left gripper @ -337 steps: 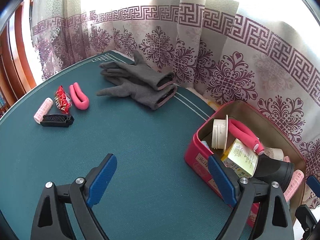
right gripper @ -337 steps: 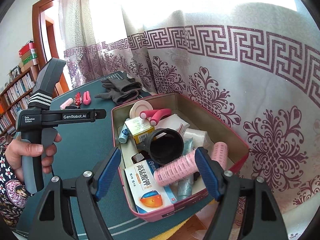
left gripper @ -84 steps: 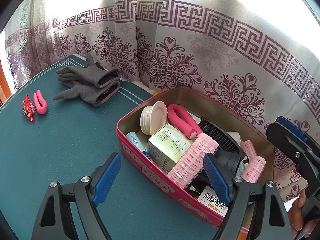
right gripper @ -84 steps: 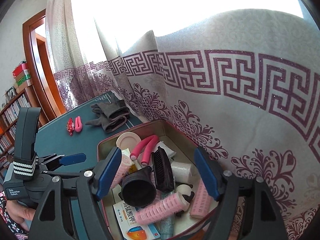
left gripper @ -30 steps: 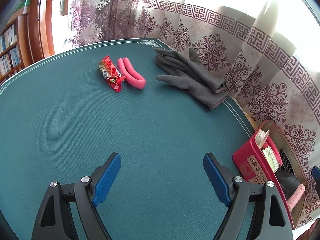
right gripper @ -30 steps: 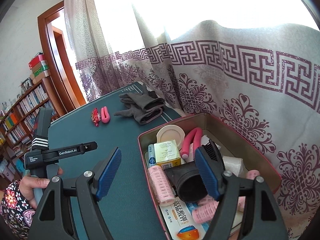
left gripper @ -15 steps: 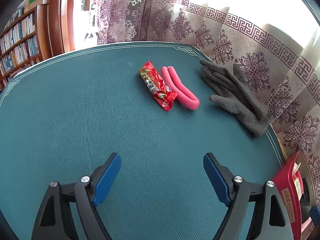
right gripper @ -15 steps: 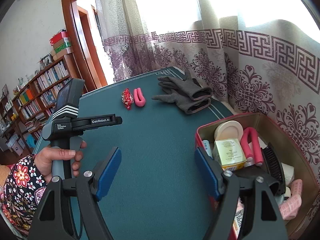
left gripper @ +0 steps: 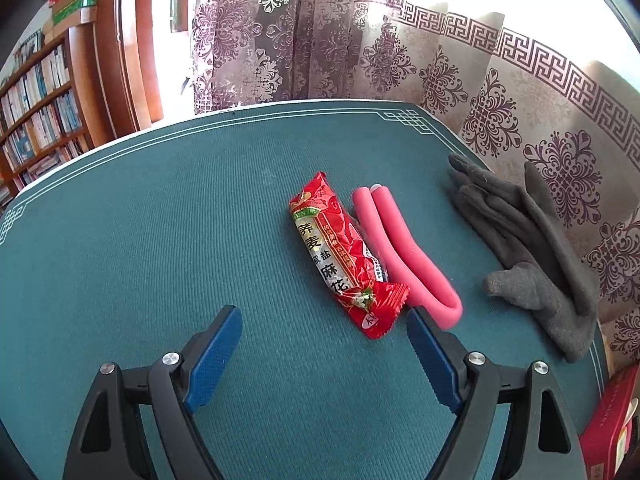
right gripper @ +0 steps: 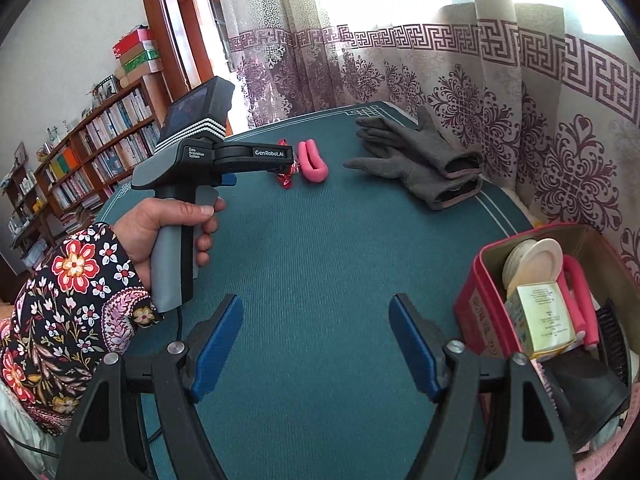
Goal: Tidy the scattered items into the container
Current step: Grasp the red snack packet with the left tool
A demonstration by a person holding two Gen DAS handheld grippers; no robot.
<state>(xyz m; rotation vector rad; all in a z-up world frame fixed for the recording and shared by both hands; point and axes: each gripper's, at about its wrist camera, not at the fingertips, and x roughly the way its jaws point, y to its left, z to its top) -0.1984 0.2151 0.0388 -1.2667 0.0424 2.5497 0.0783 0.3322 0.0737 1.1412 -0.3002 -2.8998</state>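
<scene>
The left gripper [left gripper: 324, 320] stands wide open at the bottom of the left wrist view, with only green table cover [left gripper: 140, 240] between its blue pads. It holds nothing. The tip of its right-side finger [left gripper: 420, 324] sits just beside the lower end of a red snack packet [left gripper: 340, 256] and the bend of a pink foam curler [left gripper: 404, 252]; I cannot tell if it touches them. The two lie side by side in the middle of the frame. A pair of grey gloves [left gripper: 532, 248] lies at the right, near the curtain [left gripper: 440, 60].

The right gripper [right gripper: 316, 320] is also released and empty, above bare cover in the lower centre of its view.

Only the right wrist view shows the person's hand [right gripper: 168, 228] with a flowered sleeve [right gripper: 68, 304] around the left tool's handle, at the left. It also shows the inside of the red tin box [right gripper: 480, 300] at the lower right, with a white lid [right gripper: 536, 260], a small carton [right gripper: 544, 316], another pink curler [right gripper: 580, 292] and a black comb [right gripper: 608, 328]. The left view shows only a corner of this box, at the lower right edge.
</scene>
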